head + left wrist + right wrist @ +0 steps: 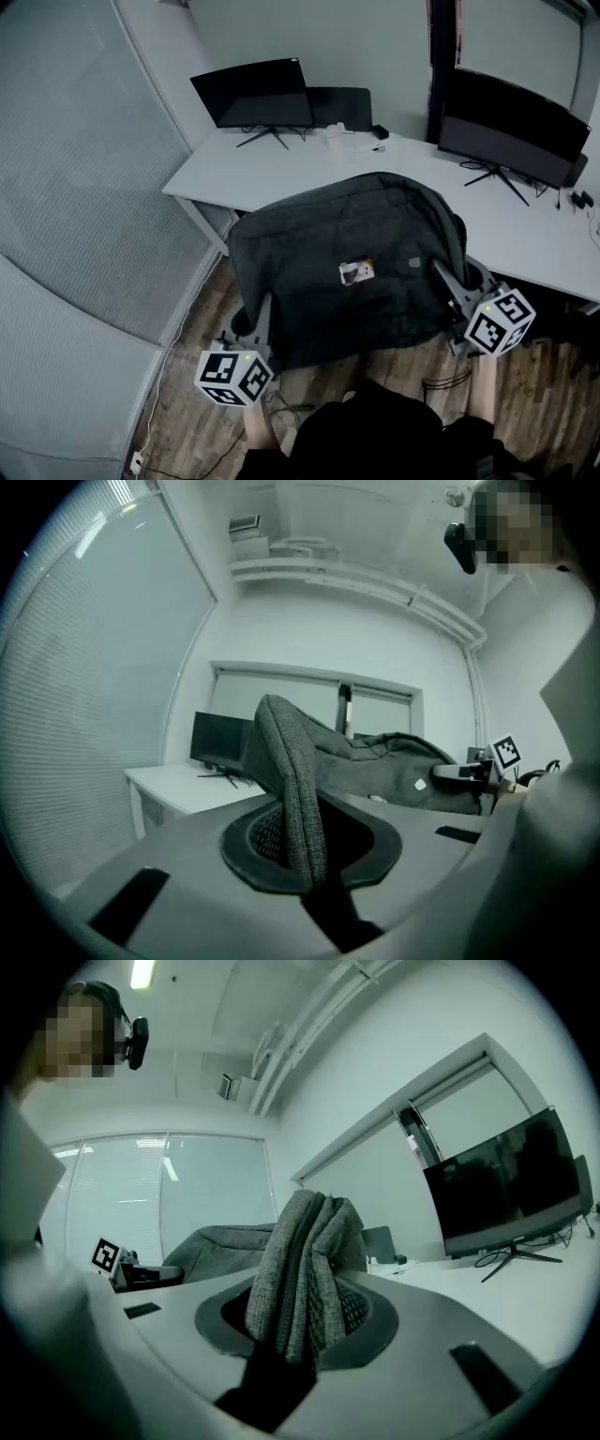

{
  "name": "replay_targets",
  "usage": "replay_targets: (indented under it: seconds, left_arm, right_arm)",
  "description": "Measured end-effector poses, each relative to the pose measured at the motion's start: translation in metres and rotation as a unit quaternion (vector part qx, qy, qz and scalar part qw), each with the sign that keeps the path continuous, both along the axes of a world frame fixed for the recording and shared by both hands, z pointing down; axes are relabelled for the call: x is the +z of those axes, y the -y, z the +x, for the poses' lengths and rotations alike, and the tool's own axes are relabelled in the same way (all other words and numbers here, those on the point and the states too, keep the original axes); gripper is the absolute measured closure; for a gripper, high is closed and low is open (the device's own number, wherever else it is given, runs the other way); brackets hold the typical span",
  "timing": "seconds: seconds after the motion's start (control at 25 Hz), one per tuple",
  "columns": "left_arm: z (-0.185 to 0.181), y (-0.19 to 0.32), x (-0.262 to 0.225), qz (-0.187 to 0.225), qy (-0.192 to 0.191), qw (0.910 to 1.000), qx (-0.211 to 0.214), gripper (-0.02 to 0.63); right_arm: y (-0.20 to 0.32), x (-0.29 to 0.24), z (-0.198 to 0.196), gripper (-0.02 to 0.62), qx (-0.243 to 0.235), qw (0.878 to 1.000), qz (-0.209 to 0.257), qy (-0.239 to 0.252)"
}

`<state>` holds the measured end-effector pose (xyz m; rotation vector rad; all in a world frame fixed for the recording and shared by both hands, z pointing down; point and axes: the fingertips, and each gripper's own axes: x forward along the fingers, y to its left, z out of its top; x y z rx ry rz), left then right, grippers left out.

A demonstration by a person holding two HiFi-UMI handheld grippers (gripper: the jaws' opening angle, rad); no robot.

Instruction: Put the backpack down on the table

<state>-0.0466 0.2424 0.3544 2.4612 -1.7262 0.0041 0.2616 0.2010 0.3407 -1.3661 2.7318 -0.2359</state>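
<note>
- The dark grey backpack [347,253] hangs stretched between the two grippers, a small pale tag [356,272] facing up at its middle. Its near part is over the wooden floor [187,403] and its far edge overlaps the white table's [281,183] near edge. Whether it touches the table cannot be told.
- The left gripper [265,307] has its jaws nearly together, pinching a thin fold of the backpack's left edge.
- The right gripper [442,274] has its jaws clamped at a middling width on a thick bunch of folded fabric at the backpack's right edge.
- On the table, a black monitor [253,92] stands at the far left and a larger monitor [511,127] at the right, both well apart from the backpack.
- Small items [354,139] lie between the monitors, near the wall.
- Window blinds [75,187] fill the left side.
</note>
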Motion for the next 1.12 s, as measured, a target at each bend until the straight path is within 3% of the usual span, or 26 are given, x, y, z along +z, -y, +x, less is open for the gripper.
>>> replay_targets:
  seconds: [0.64, 1.12]
  left_arm:
    - [0.003, 0.001, 0.005, -0.003, 0.003, 0.9999, -0.011, 0.565]
    - [0.032, 0.003, 0.007, -0.015, 0.001, 0.9991, -0.041, 0.565]
  right_arm:
    - [0.007, 0.003, 0.002, 0.479, -0.008, 1.000, -0.002, -0.007]
    - [0.023, 0.002, 0.028, 0.477, -0.026, 1.000, -0.011, -0.010]
